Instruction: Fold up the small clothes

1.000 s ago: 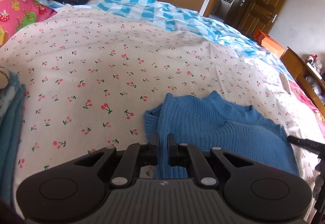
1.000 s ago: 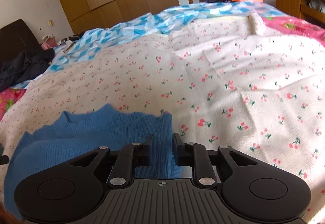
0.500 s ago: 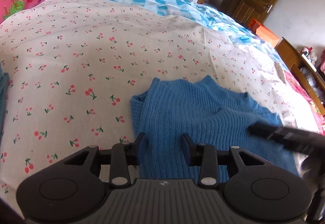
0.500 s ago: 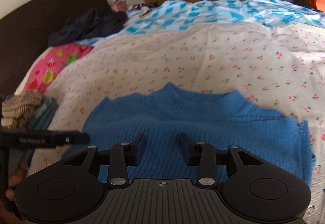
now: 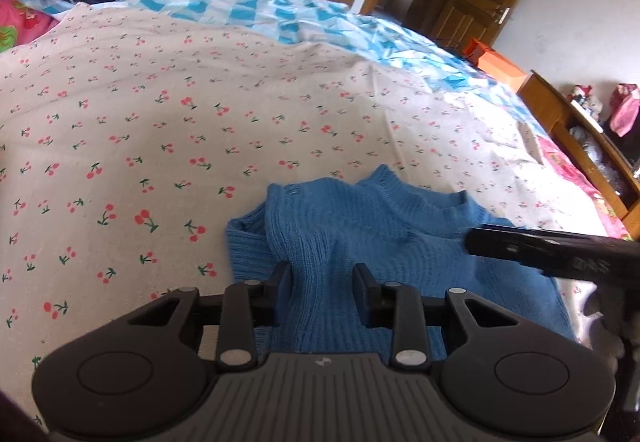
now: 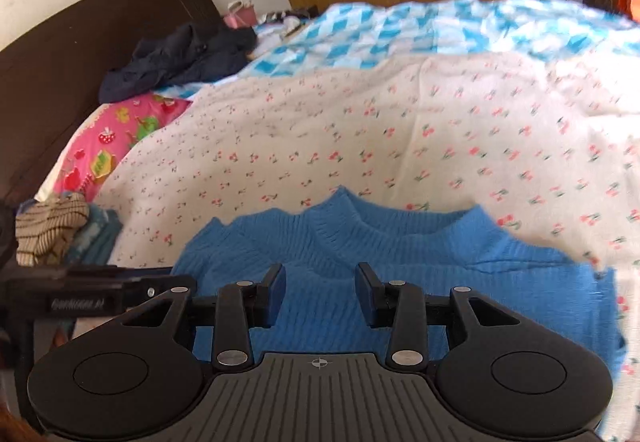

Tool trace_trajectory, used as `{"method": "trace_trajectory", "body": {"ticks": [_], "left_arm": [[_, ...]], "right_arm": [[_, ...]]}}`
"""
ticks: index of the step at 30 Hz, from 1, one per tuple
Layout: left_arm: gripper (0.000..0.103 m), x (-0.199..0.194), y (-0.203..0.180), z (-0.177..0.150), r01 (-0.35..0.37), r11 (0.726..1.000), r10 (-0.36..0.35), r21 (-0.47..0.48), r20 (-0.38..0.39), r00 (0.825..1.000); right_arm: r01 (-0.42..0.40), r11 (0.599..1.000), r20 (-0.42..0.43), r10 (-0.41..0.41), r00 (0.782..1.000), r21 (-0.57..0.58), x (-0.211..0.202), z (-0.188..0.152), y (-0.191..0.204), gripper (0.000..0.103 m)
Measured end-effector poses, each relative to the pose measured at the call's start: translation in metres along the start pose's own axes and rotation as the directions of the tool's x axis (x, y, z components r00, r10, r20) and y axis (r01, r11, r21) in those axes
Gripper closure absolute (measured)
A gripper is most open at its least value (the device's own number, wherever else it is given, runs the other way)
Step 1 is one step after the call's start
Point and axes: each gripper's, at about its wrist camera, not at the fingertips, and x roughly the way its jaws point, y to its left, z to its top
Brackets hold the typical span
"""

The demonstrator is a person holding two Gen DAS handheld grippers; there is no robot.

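Cherry-print bed [image 5: 200, 113], one blue sweater [image 5: 360, 226]

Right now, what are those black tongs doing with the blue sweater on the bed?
A person is folding a small blue sweater that lies on the cherry-print bedspread, with a pair of tongs in each hand. Both pairs hang just over the sweater. The left tongs are closing, with a raised ridge of the knit between the tips but not pinched. The right tongs stand open over the middle, holding nothing. The sweater looks partly folded, with its neck facing away.
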Motion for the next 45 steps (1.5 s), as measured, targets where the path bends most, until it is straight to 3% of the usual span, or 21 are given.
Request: {"method": "trace_trajectory", "body": {"ticks": [3, 8, 13, 16, 22, 25, 28, 31, 33, 37, 41, 44, 45], "left_arm": [[0.066, 0.004, -0.002, 0.001, -0.017, 0.999, 0.017, 0.031, -0.015, 1.0], [0.066, 0.016, 0.011, 0.006, 0.017, 1.0, -0.018, -0.016, -0.057, 0.998], [0.066, 0.029, 0.016, 0.014, 0.018, 1.0, -0.02, -0.024, -0.067, 0.998], [0.089, 0.03, 0.015, 0.018, 0.021, 1.0, -0.023, -0.02, -0.06, 0.998], [0.09, -0.005, -0.003, 0.033, 0.131, 0.991, -0.129, -0.03, 0.047, 0.99], [0.09, -0.031, -0.006, 0.04, 0.147, 0.989, -0.141, -0.025, 0.163, 0.976], [0.09, -0.029, 0.007, 0.037, 0.054, 0.998, -0.047, -0.034, 0.184, 0.982], [0.09, 0.01, 0.024, 0.023, -0.047, 0.997, 0.049, -0.058, 0.035, 0.998], [0.089, 0.023, 0.024, 0.011, -0.084, 0.996, 0.084, -0.041, -0.012, 0.996], [0.089, 0.014, 0.015, 0.007, -0.08, 0.997, 0.081, -0.022, 0.042, 0.996], [0.089, 0.014, 0.011, 0.013, -0.077, 0.997, 0.077, -0.01, 0.062, 0.995], [0.089, 0.019, 0.007, 0.012, -0.094, 0.996, 0.094, 0.005, 0.051, 0.994], [0.088, 0.022, 0.007, 0.011, -0.115, 0.993, 0.115, 0.008, 0.04, 0.993]], "right_arm": [[-0.021, 0.998, -0.019, 0.02, 1.0, -0.064, 0.022, 0.01, 0.01, 0.065], [-0.041, 0.994, -0.104, 0.03, 0.994, -0.102, 0.045, 0.006, 0.02, 0.065], [-0.021, 0.992, -0.043, 0.016, 0.999, -0.122, 0.023, -0.009, 0.023, 0.065], [-0.01, 0.984, 0.008, 0.012, 1.0, -0.177, -0.002, -0.018, 0.031, 0.065], [-0.038, 0.971, 0.061, 0.054, 0.997, -0.237, -0.038, -0.038, 0.044, 0.065], [-0.004, 0.968, 0.117, 0.034, 0.993, -0.251, -0.045, -0.047, 0.048, 0.065], [0.05, 0.965, 0.104, -0.024, 0.994, -0.256, -0.031, -0.052, 0.044, 0.062], [0.105, 0.976, -0.001, -0.107, 0.994, -0.191, -0.006, -0.054, 0.032, 0.062], [0.088, 0.984, 0.013, -0.087, 0.996, -0.158, -0.012, -0.053, 0.028, 0.062], [0.134, 0.981, 0.099, -0.121, 0.988, -0.141, -0.039, -0.048, 0.02, 0.062], [0.263, 0.963, 0.182, -0.248, 0.951, -0.059, -0.066, -0.051, -0.004, 0.062], [0.416, 0.909, 0.077, -0.413, 0.907, -0.027, -0.053, -0.06, -0.033, 0.062], [0.432, 0.902, 0.025, -0.432, 0.901, -0.001, -0.048, -0.066, -0.046, 0.062]]}}
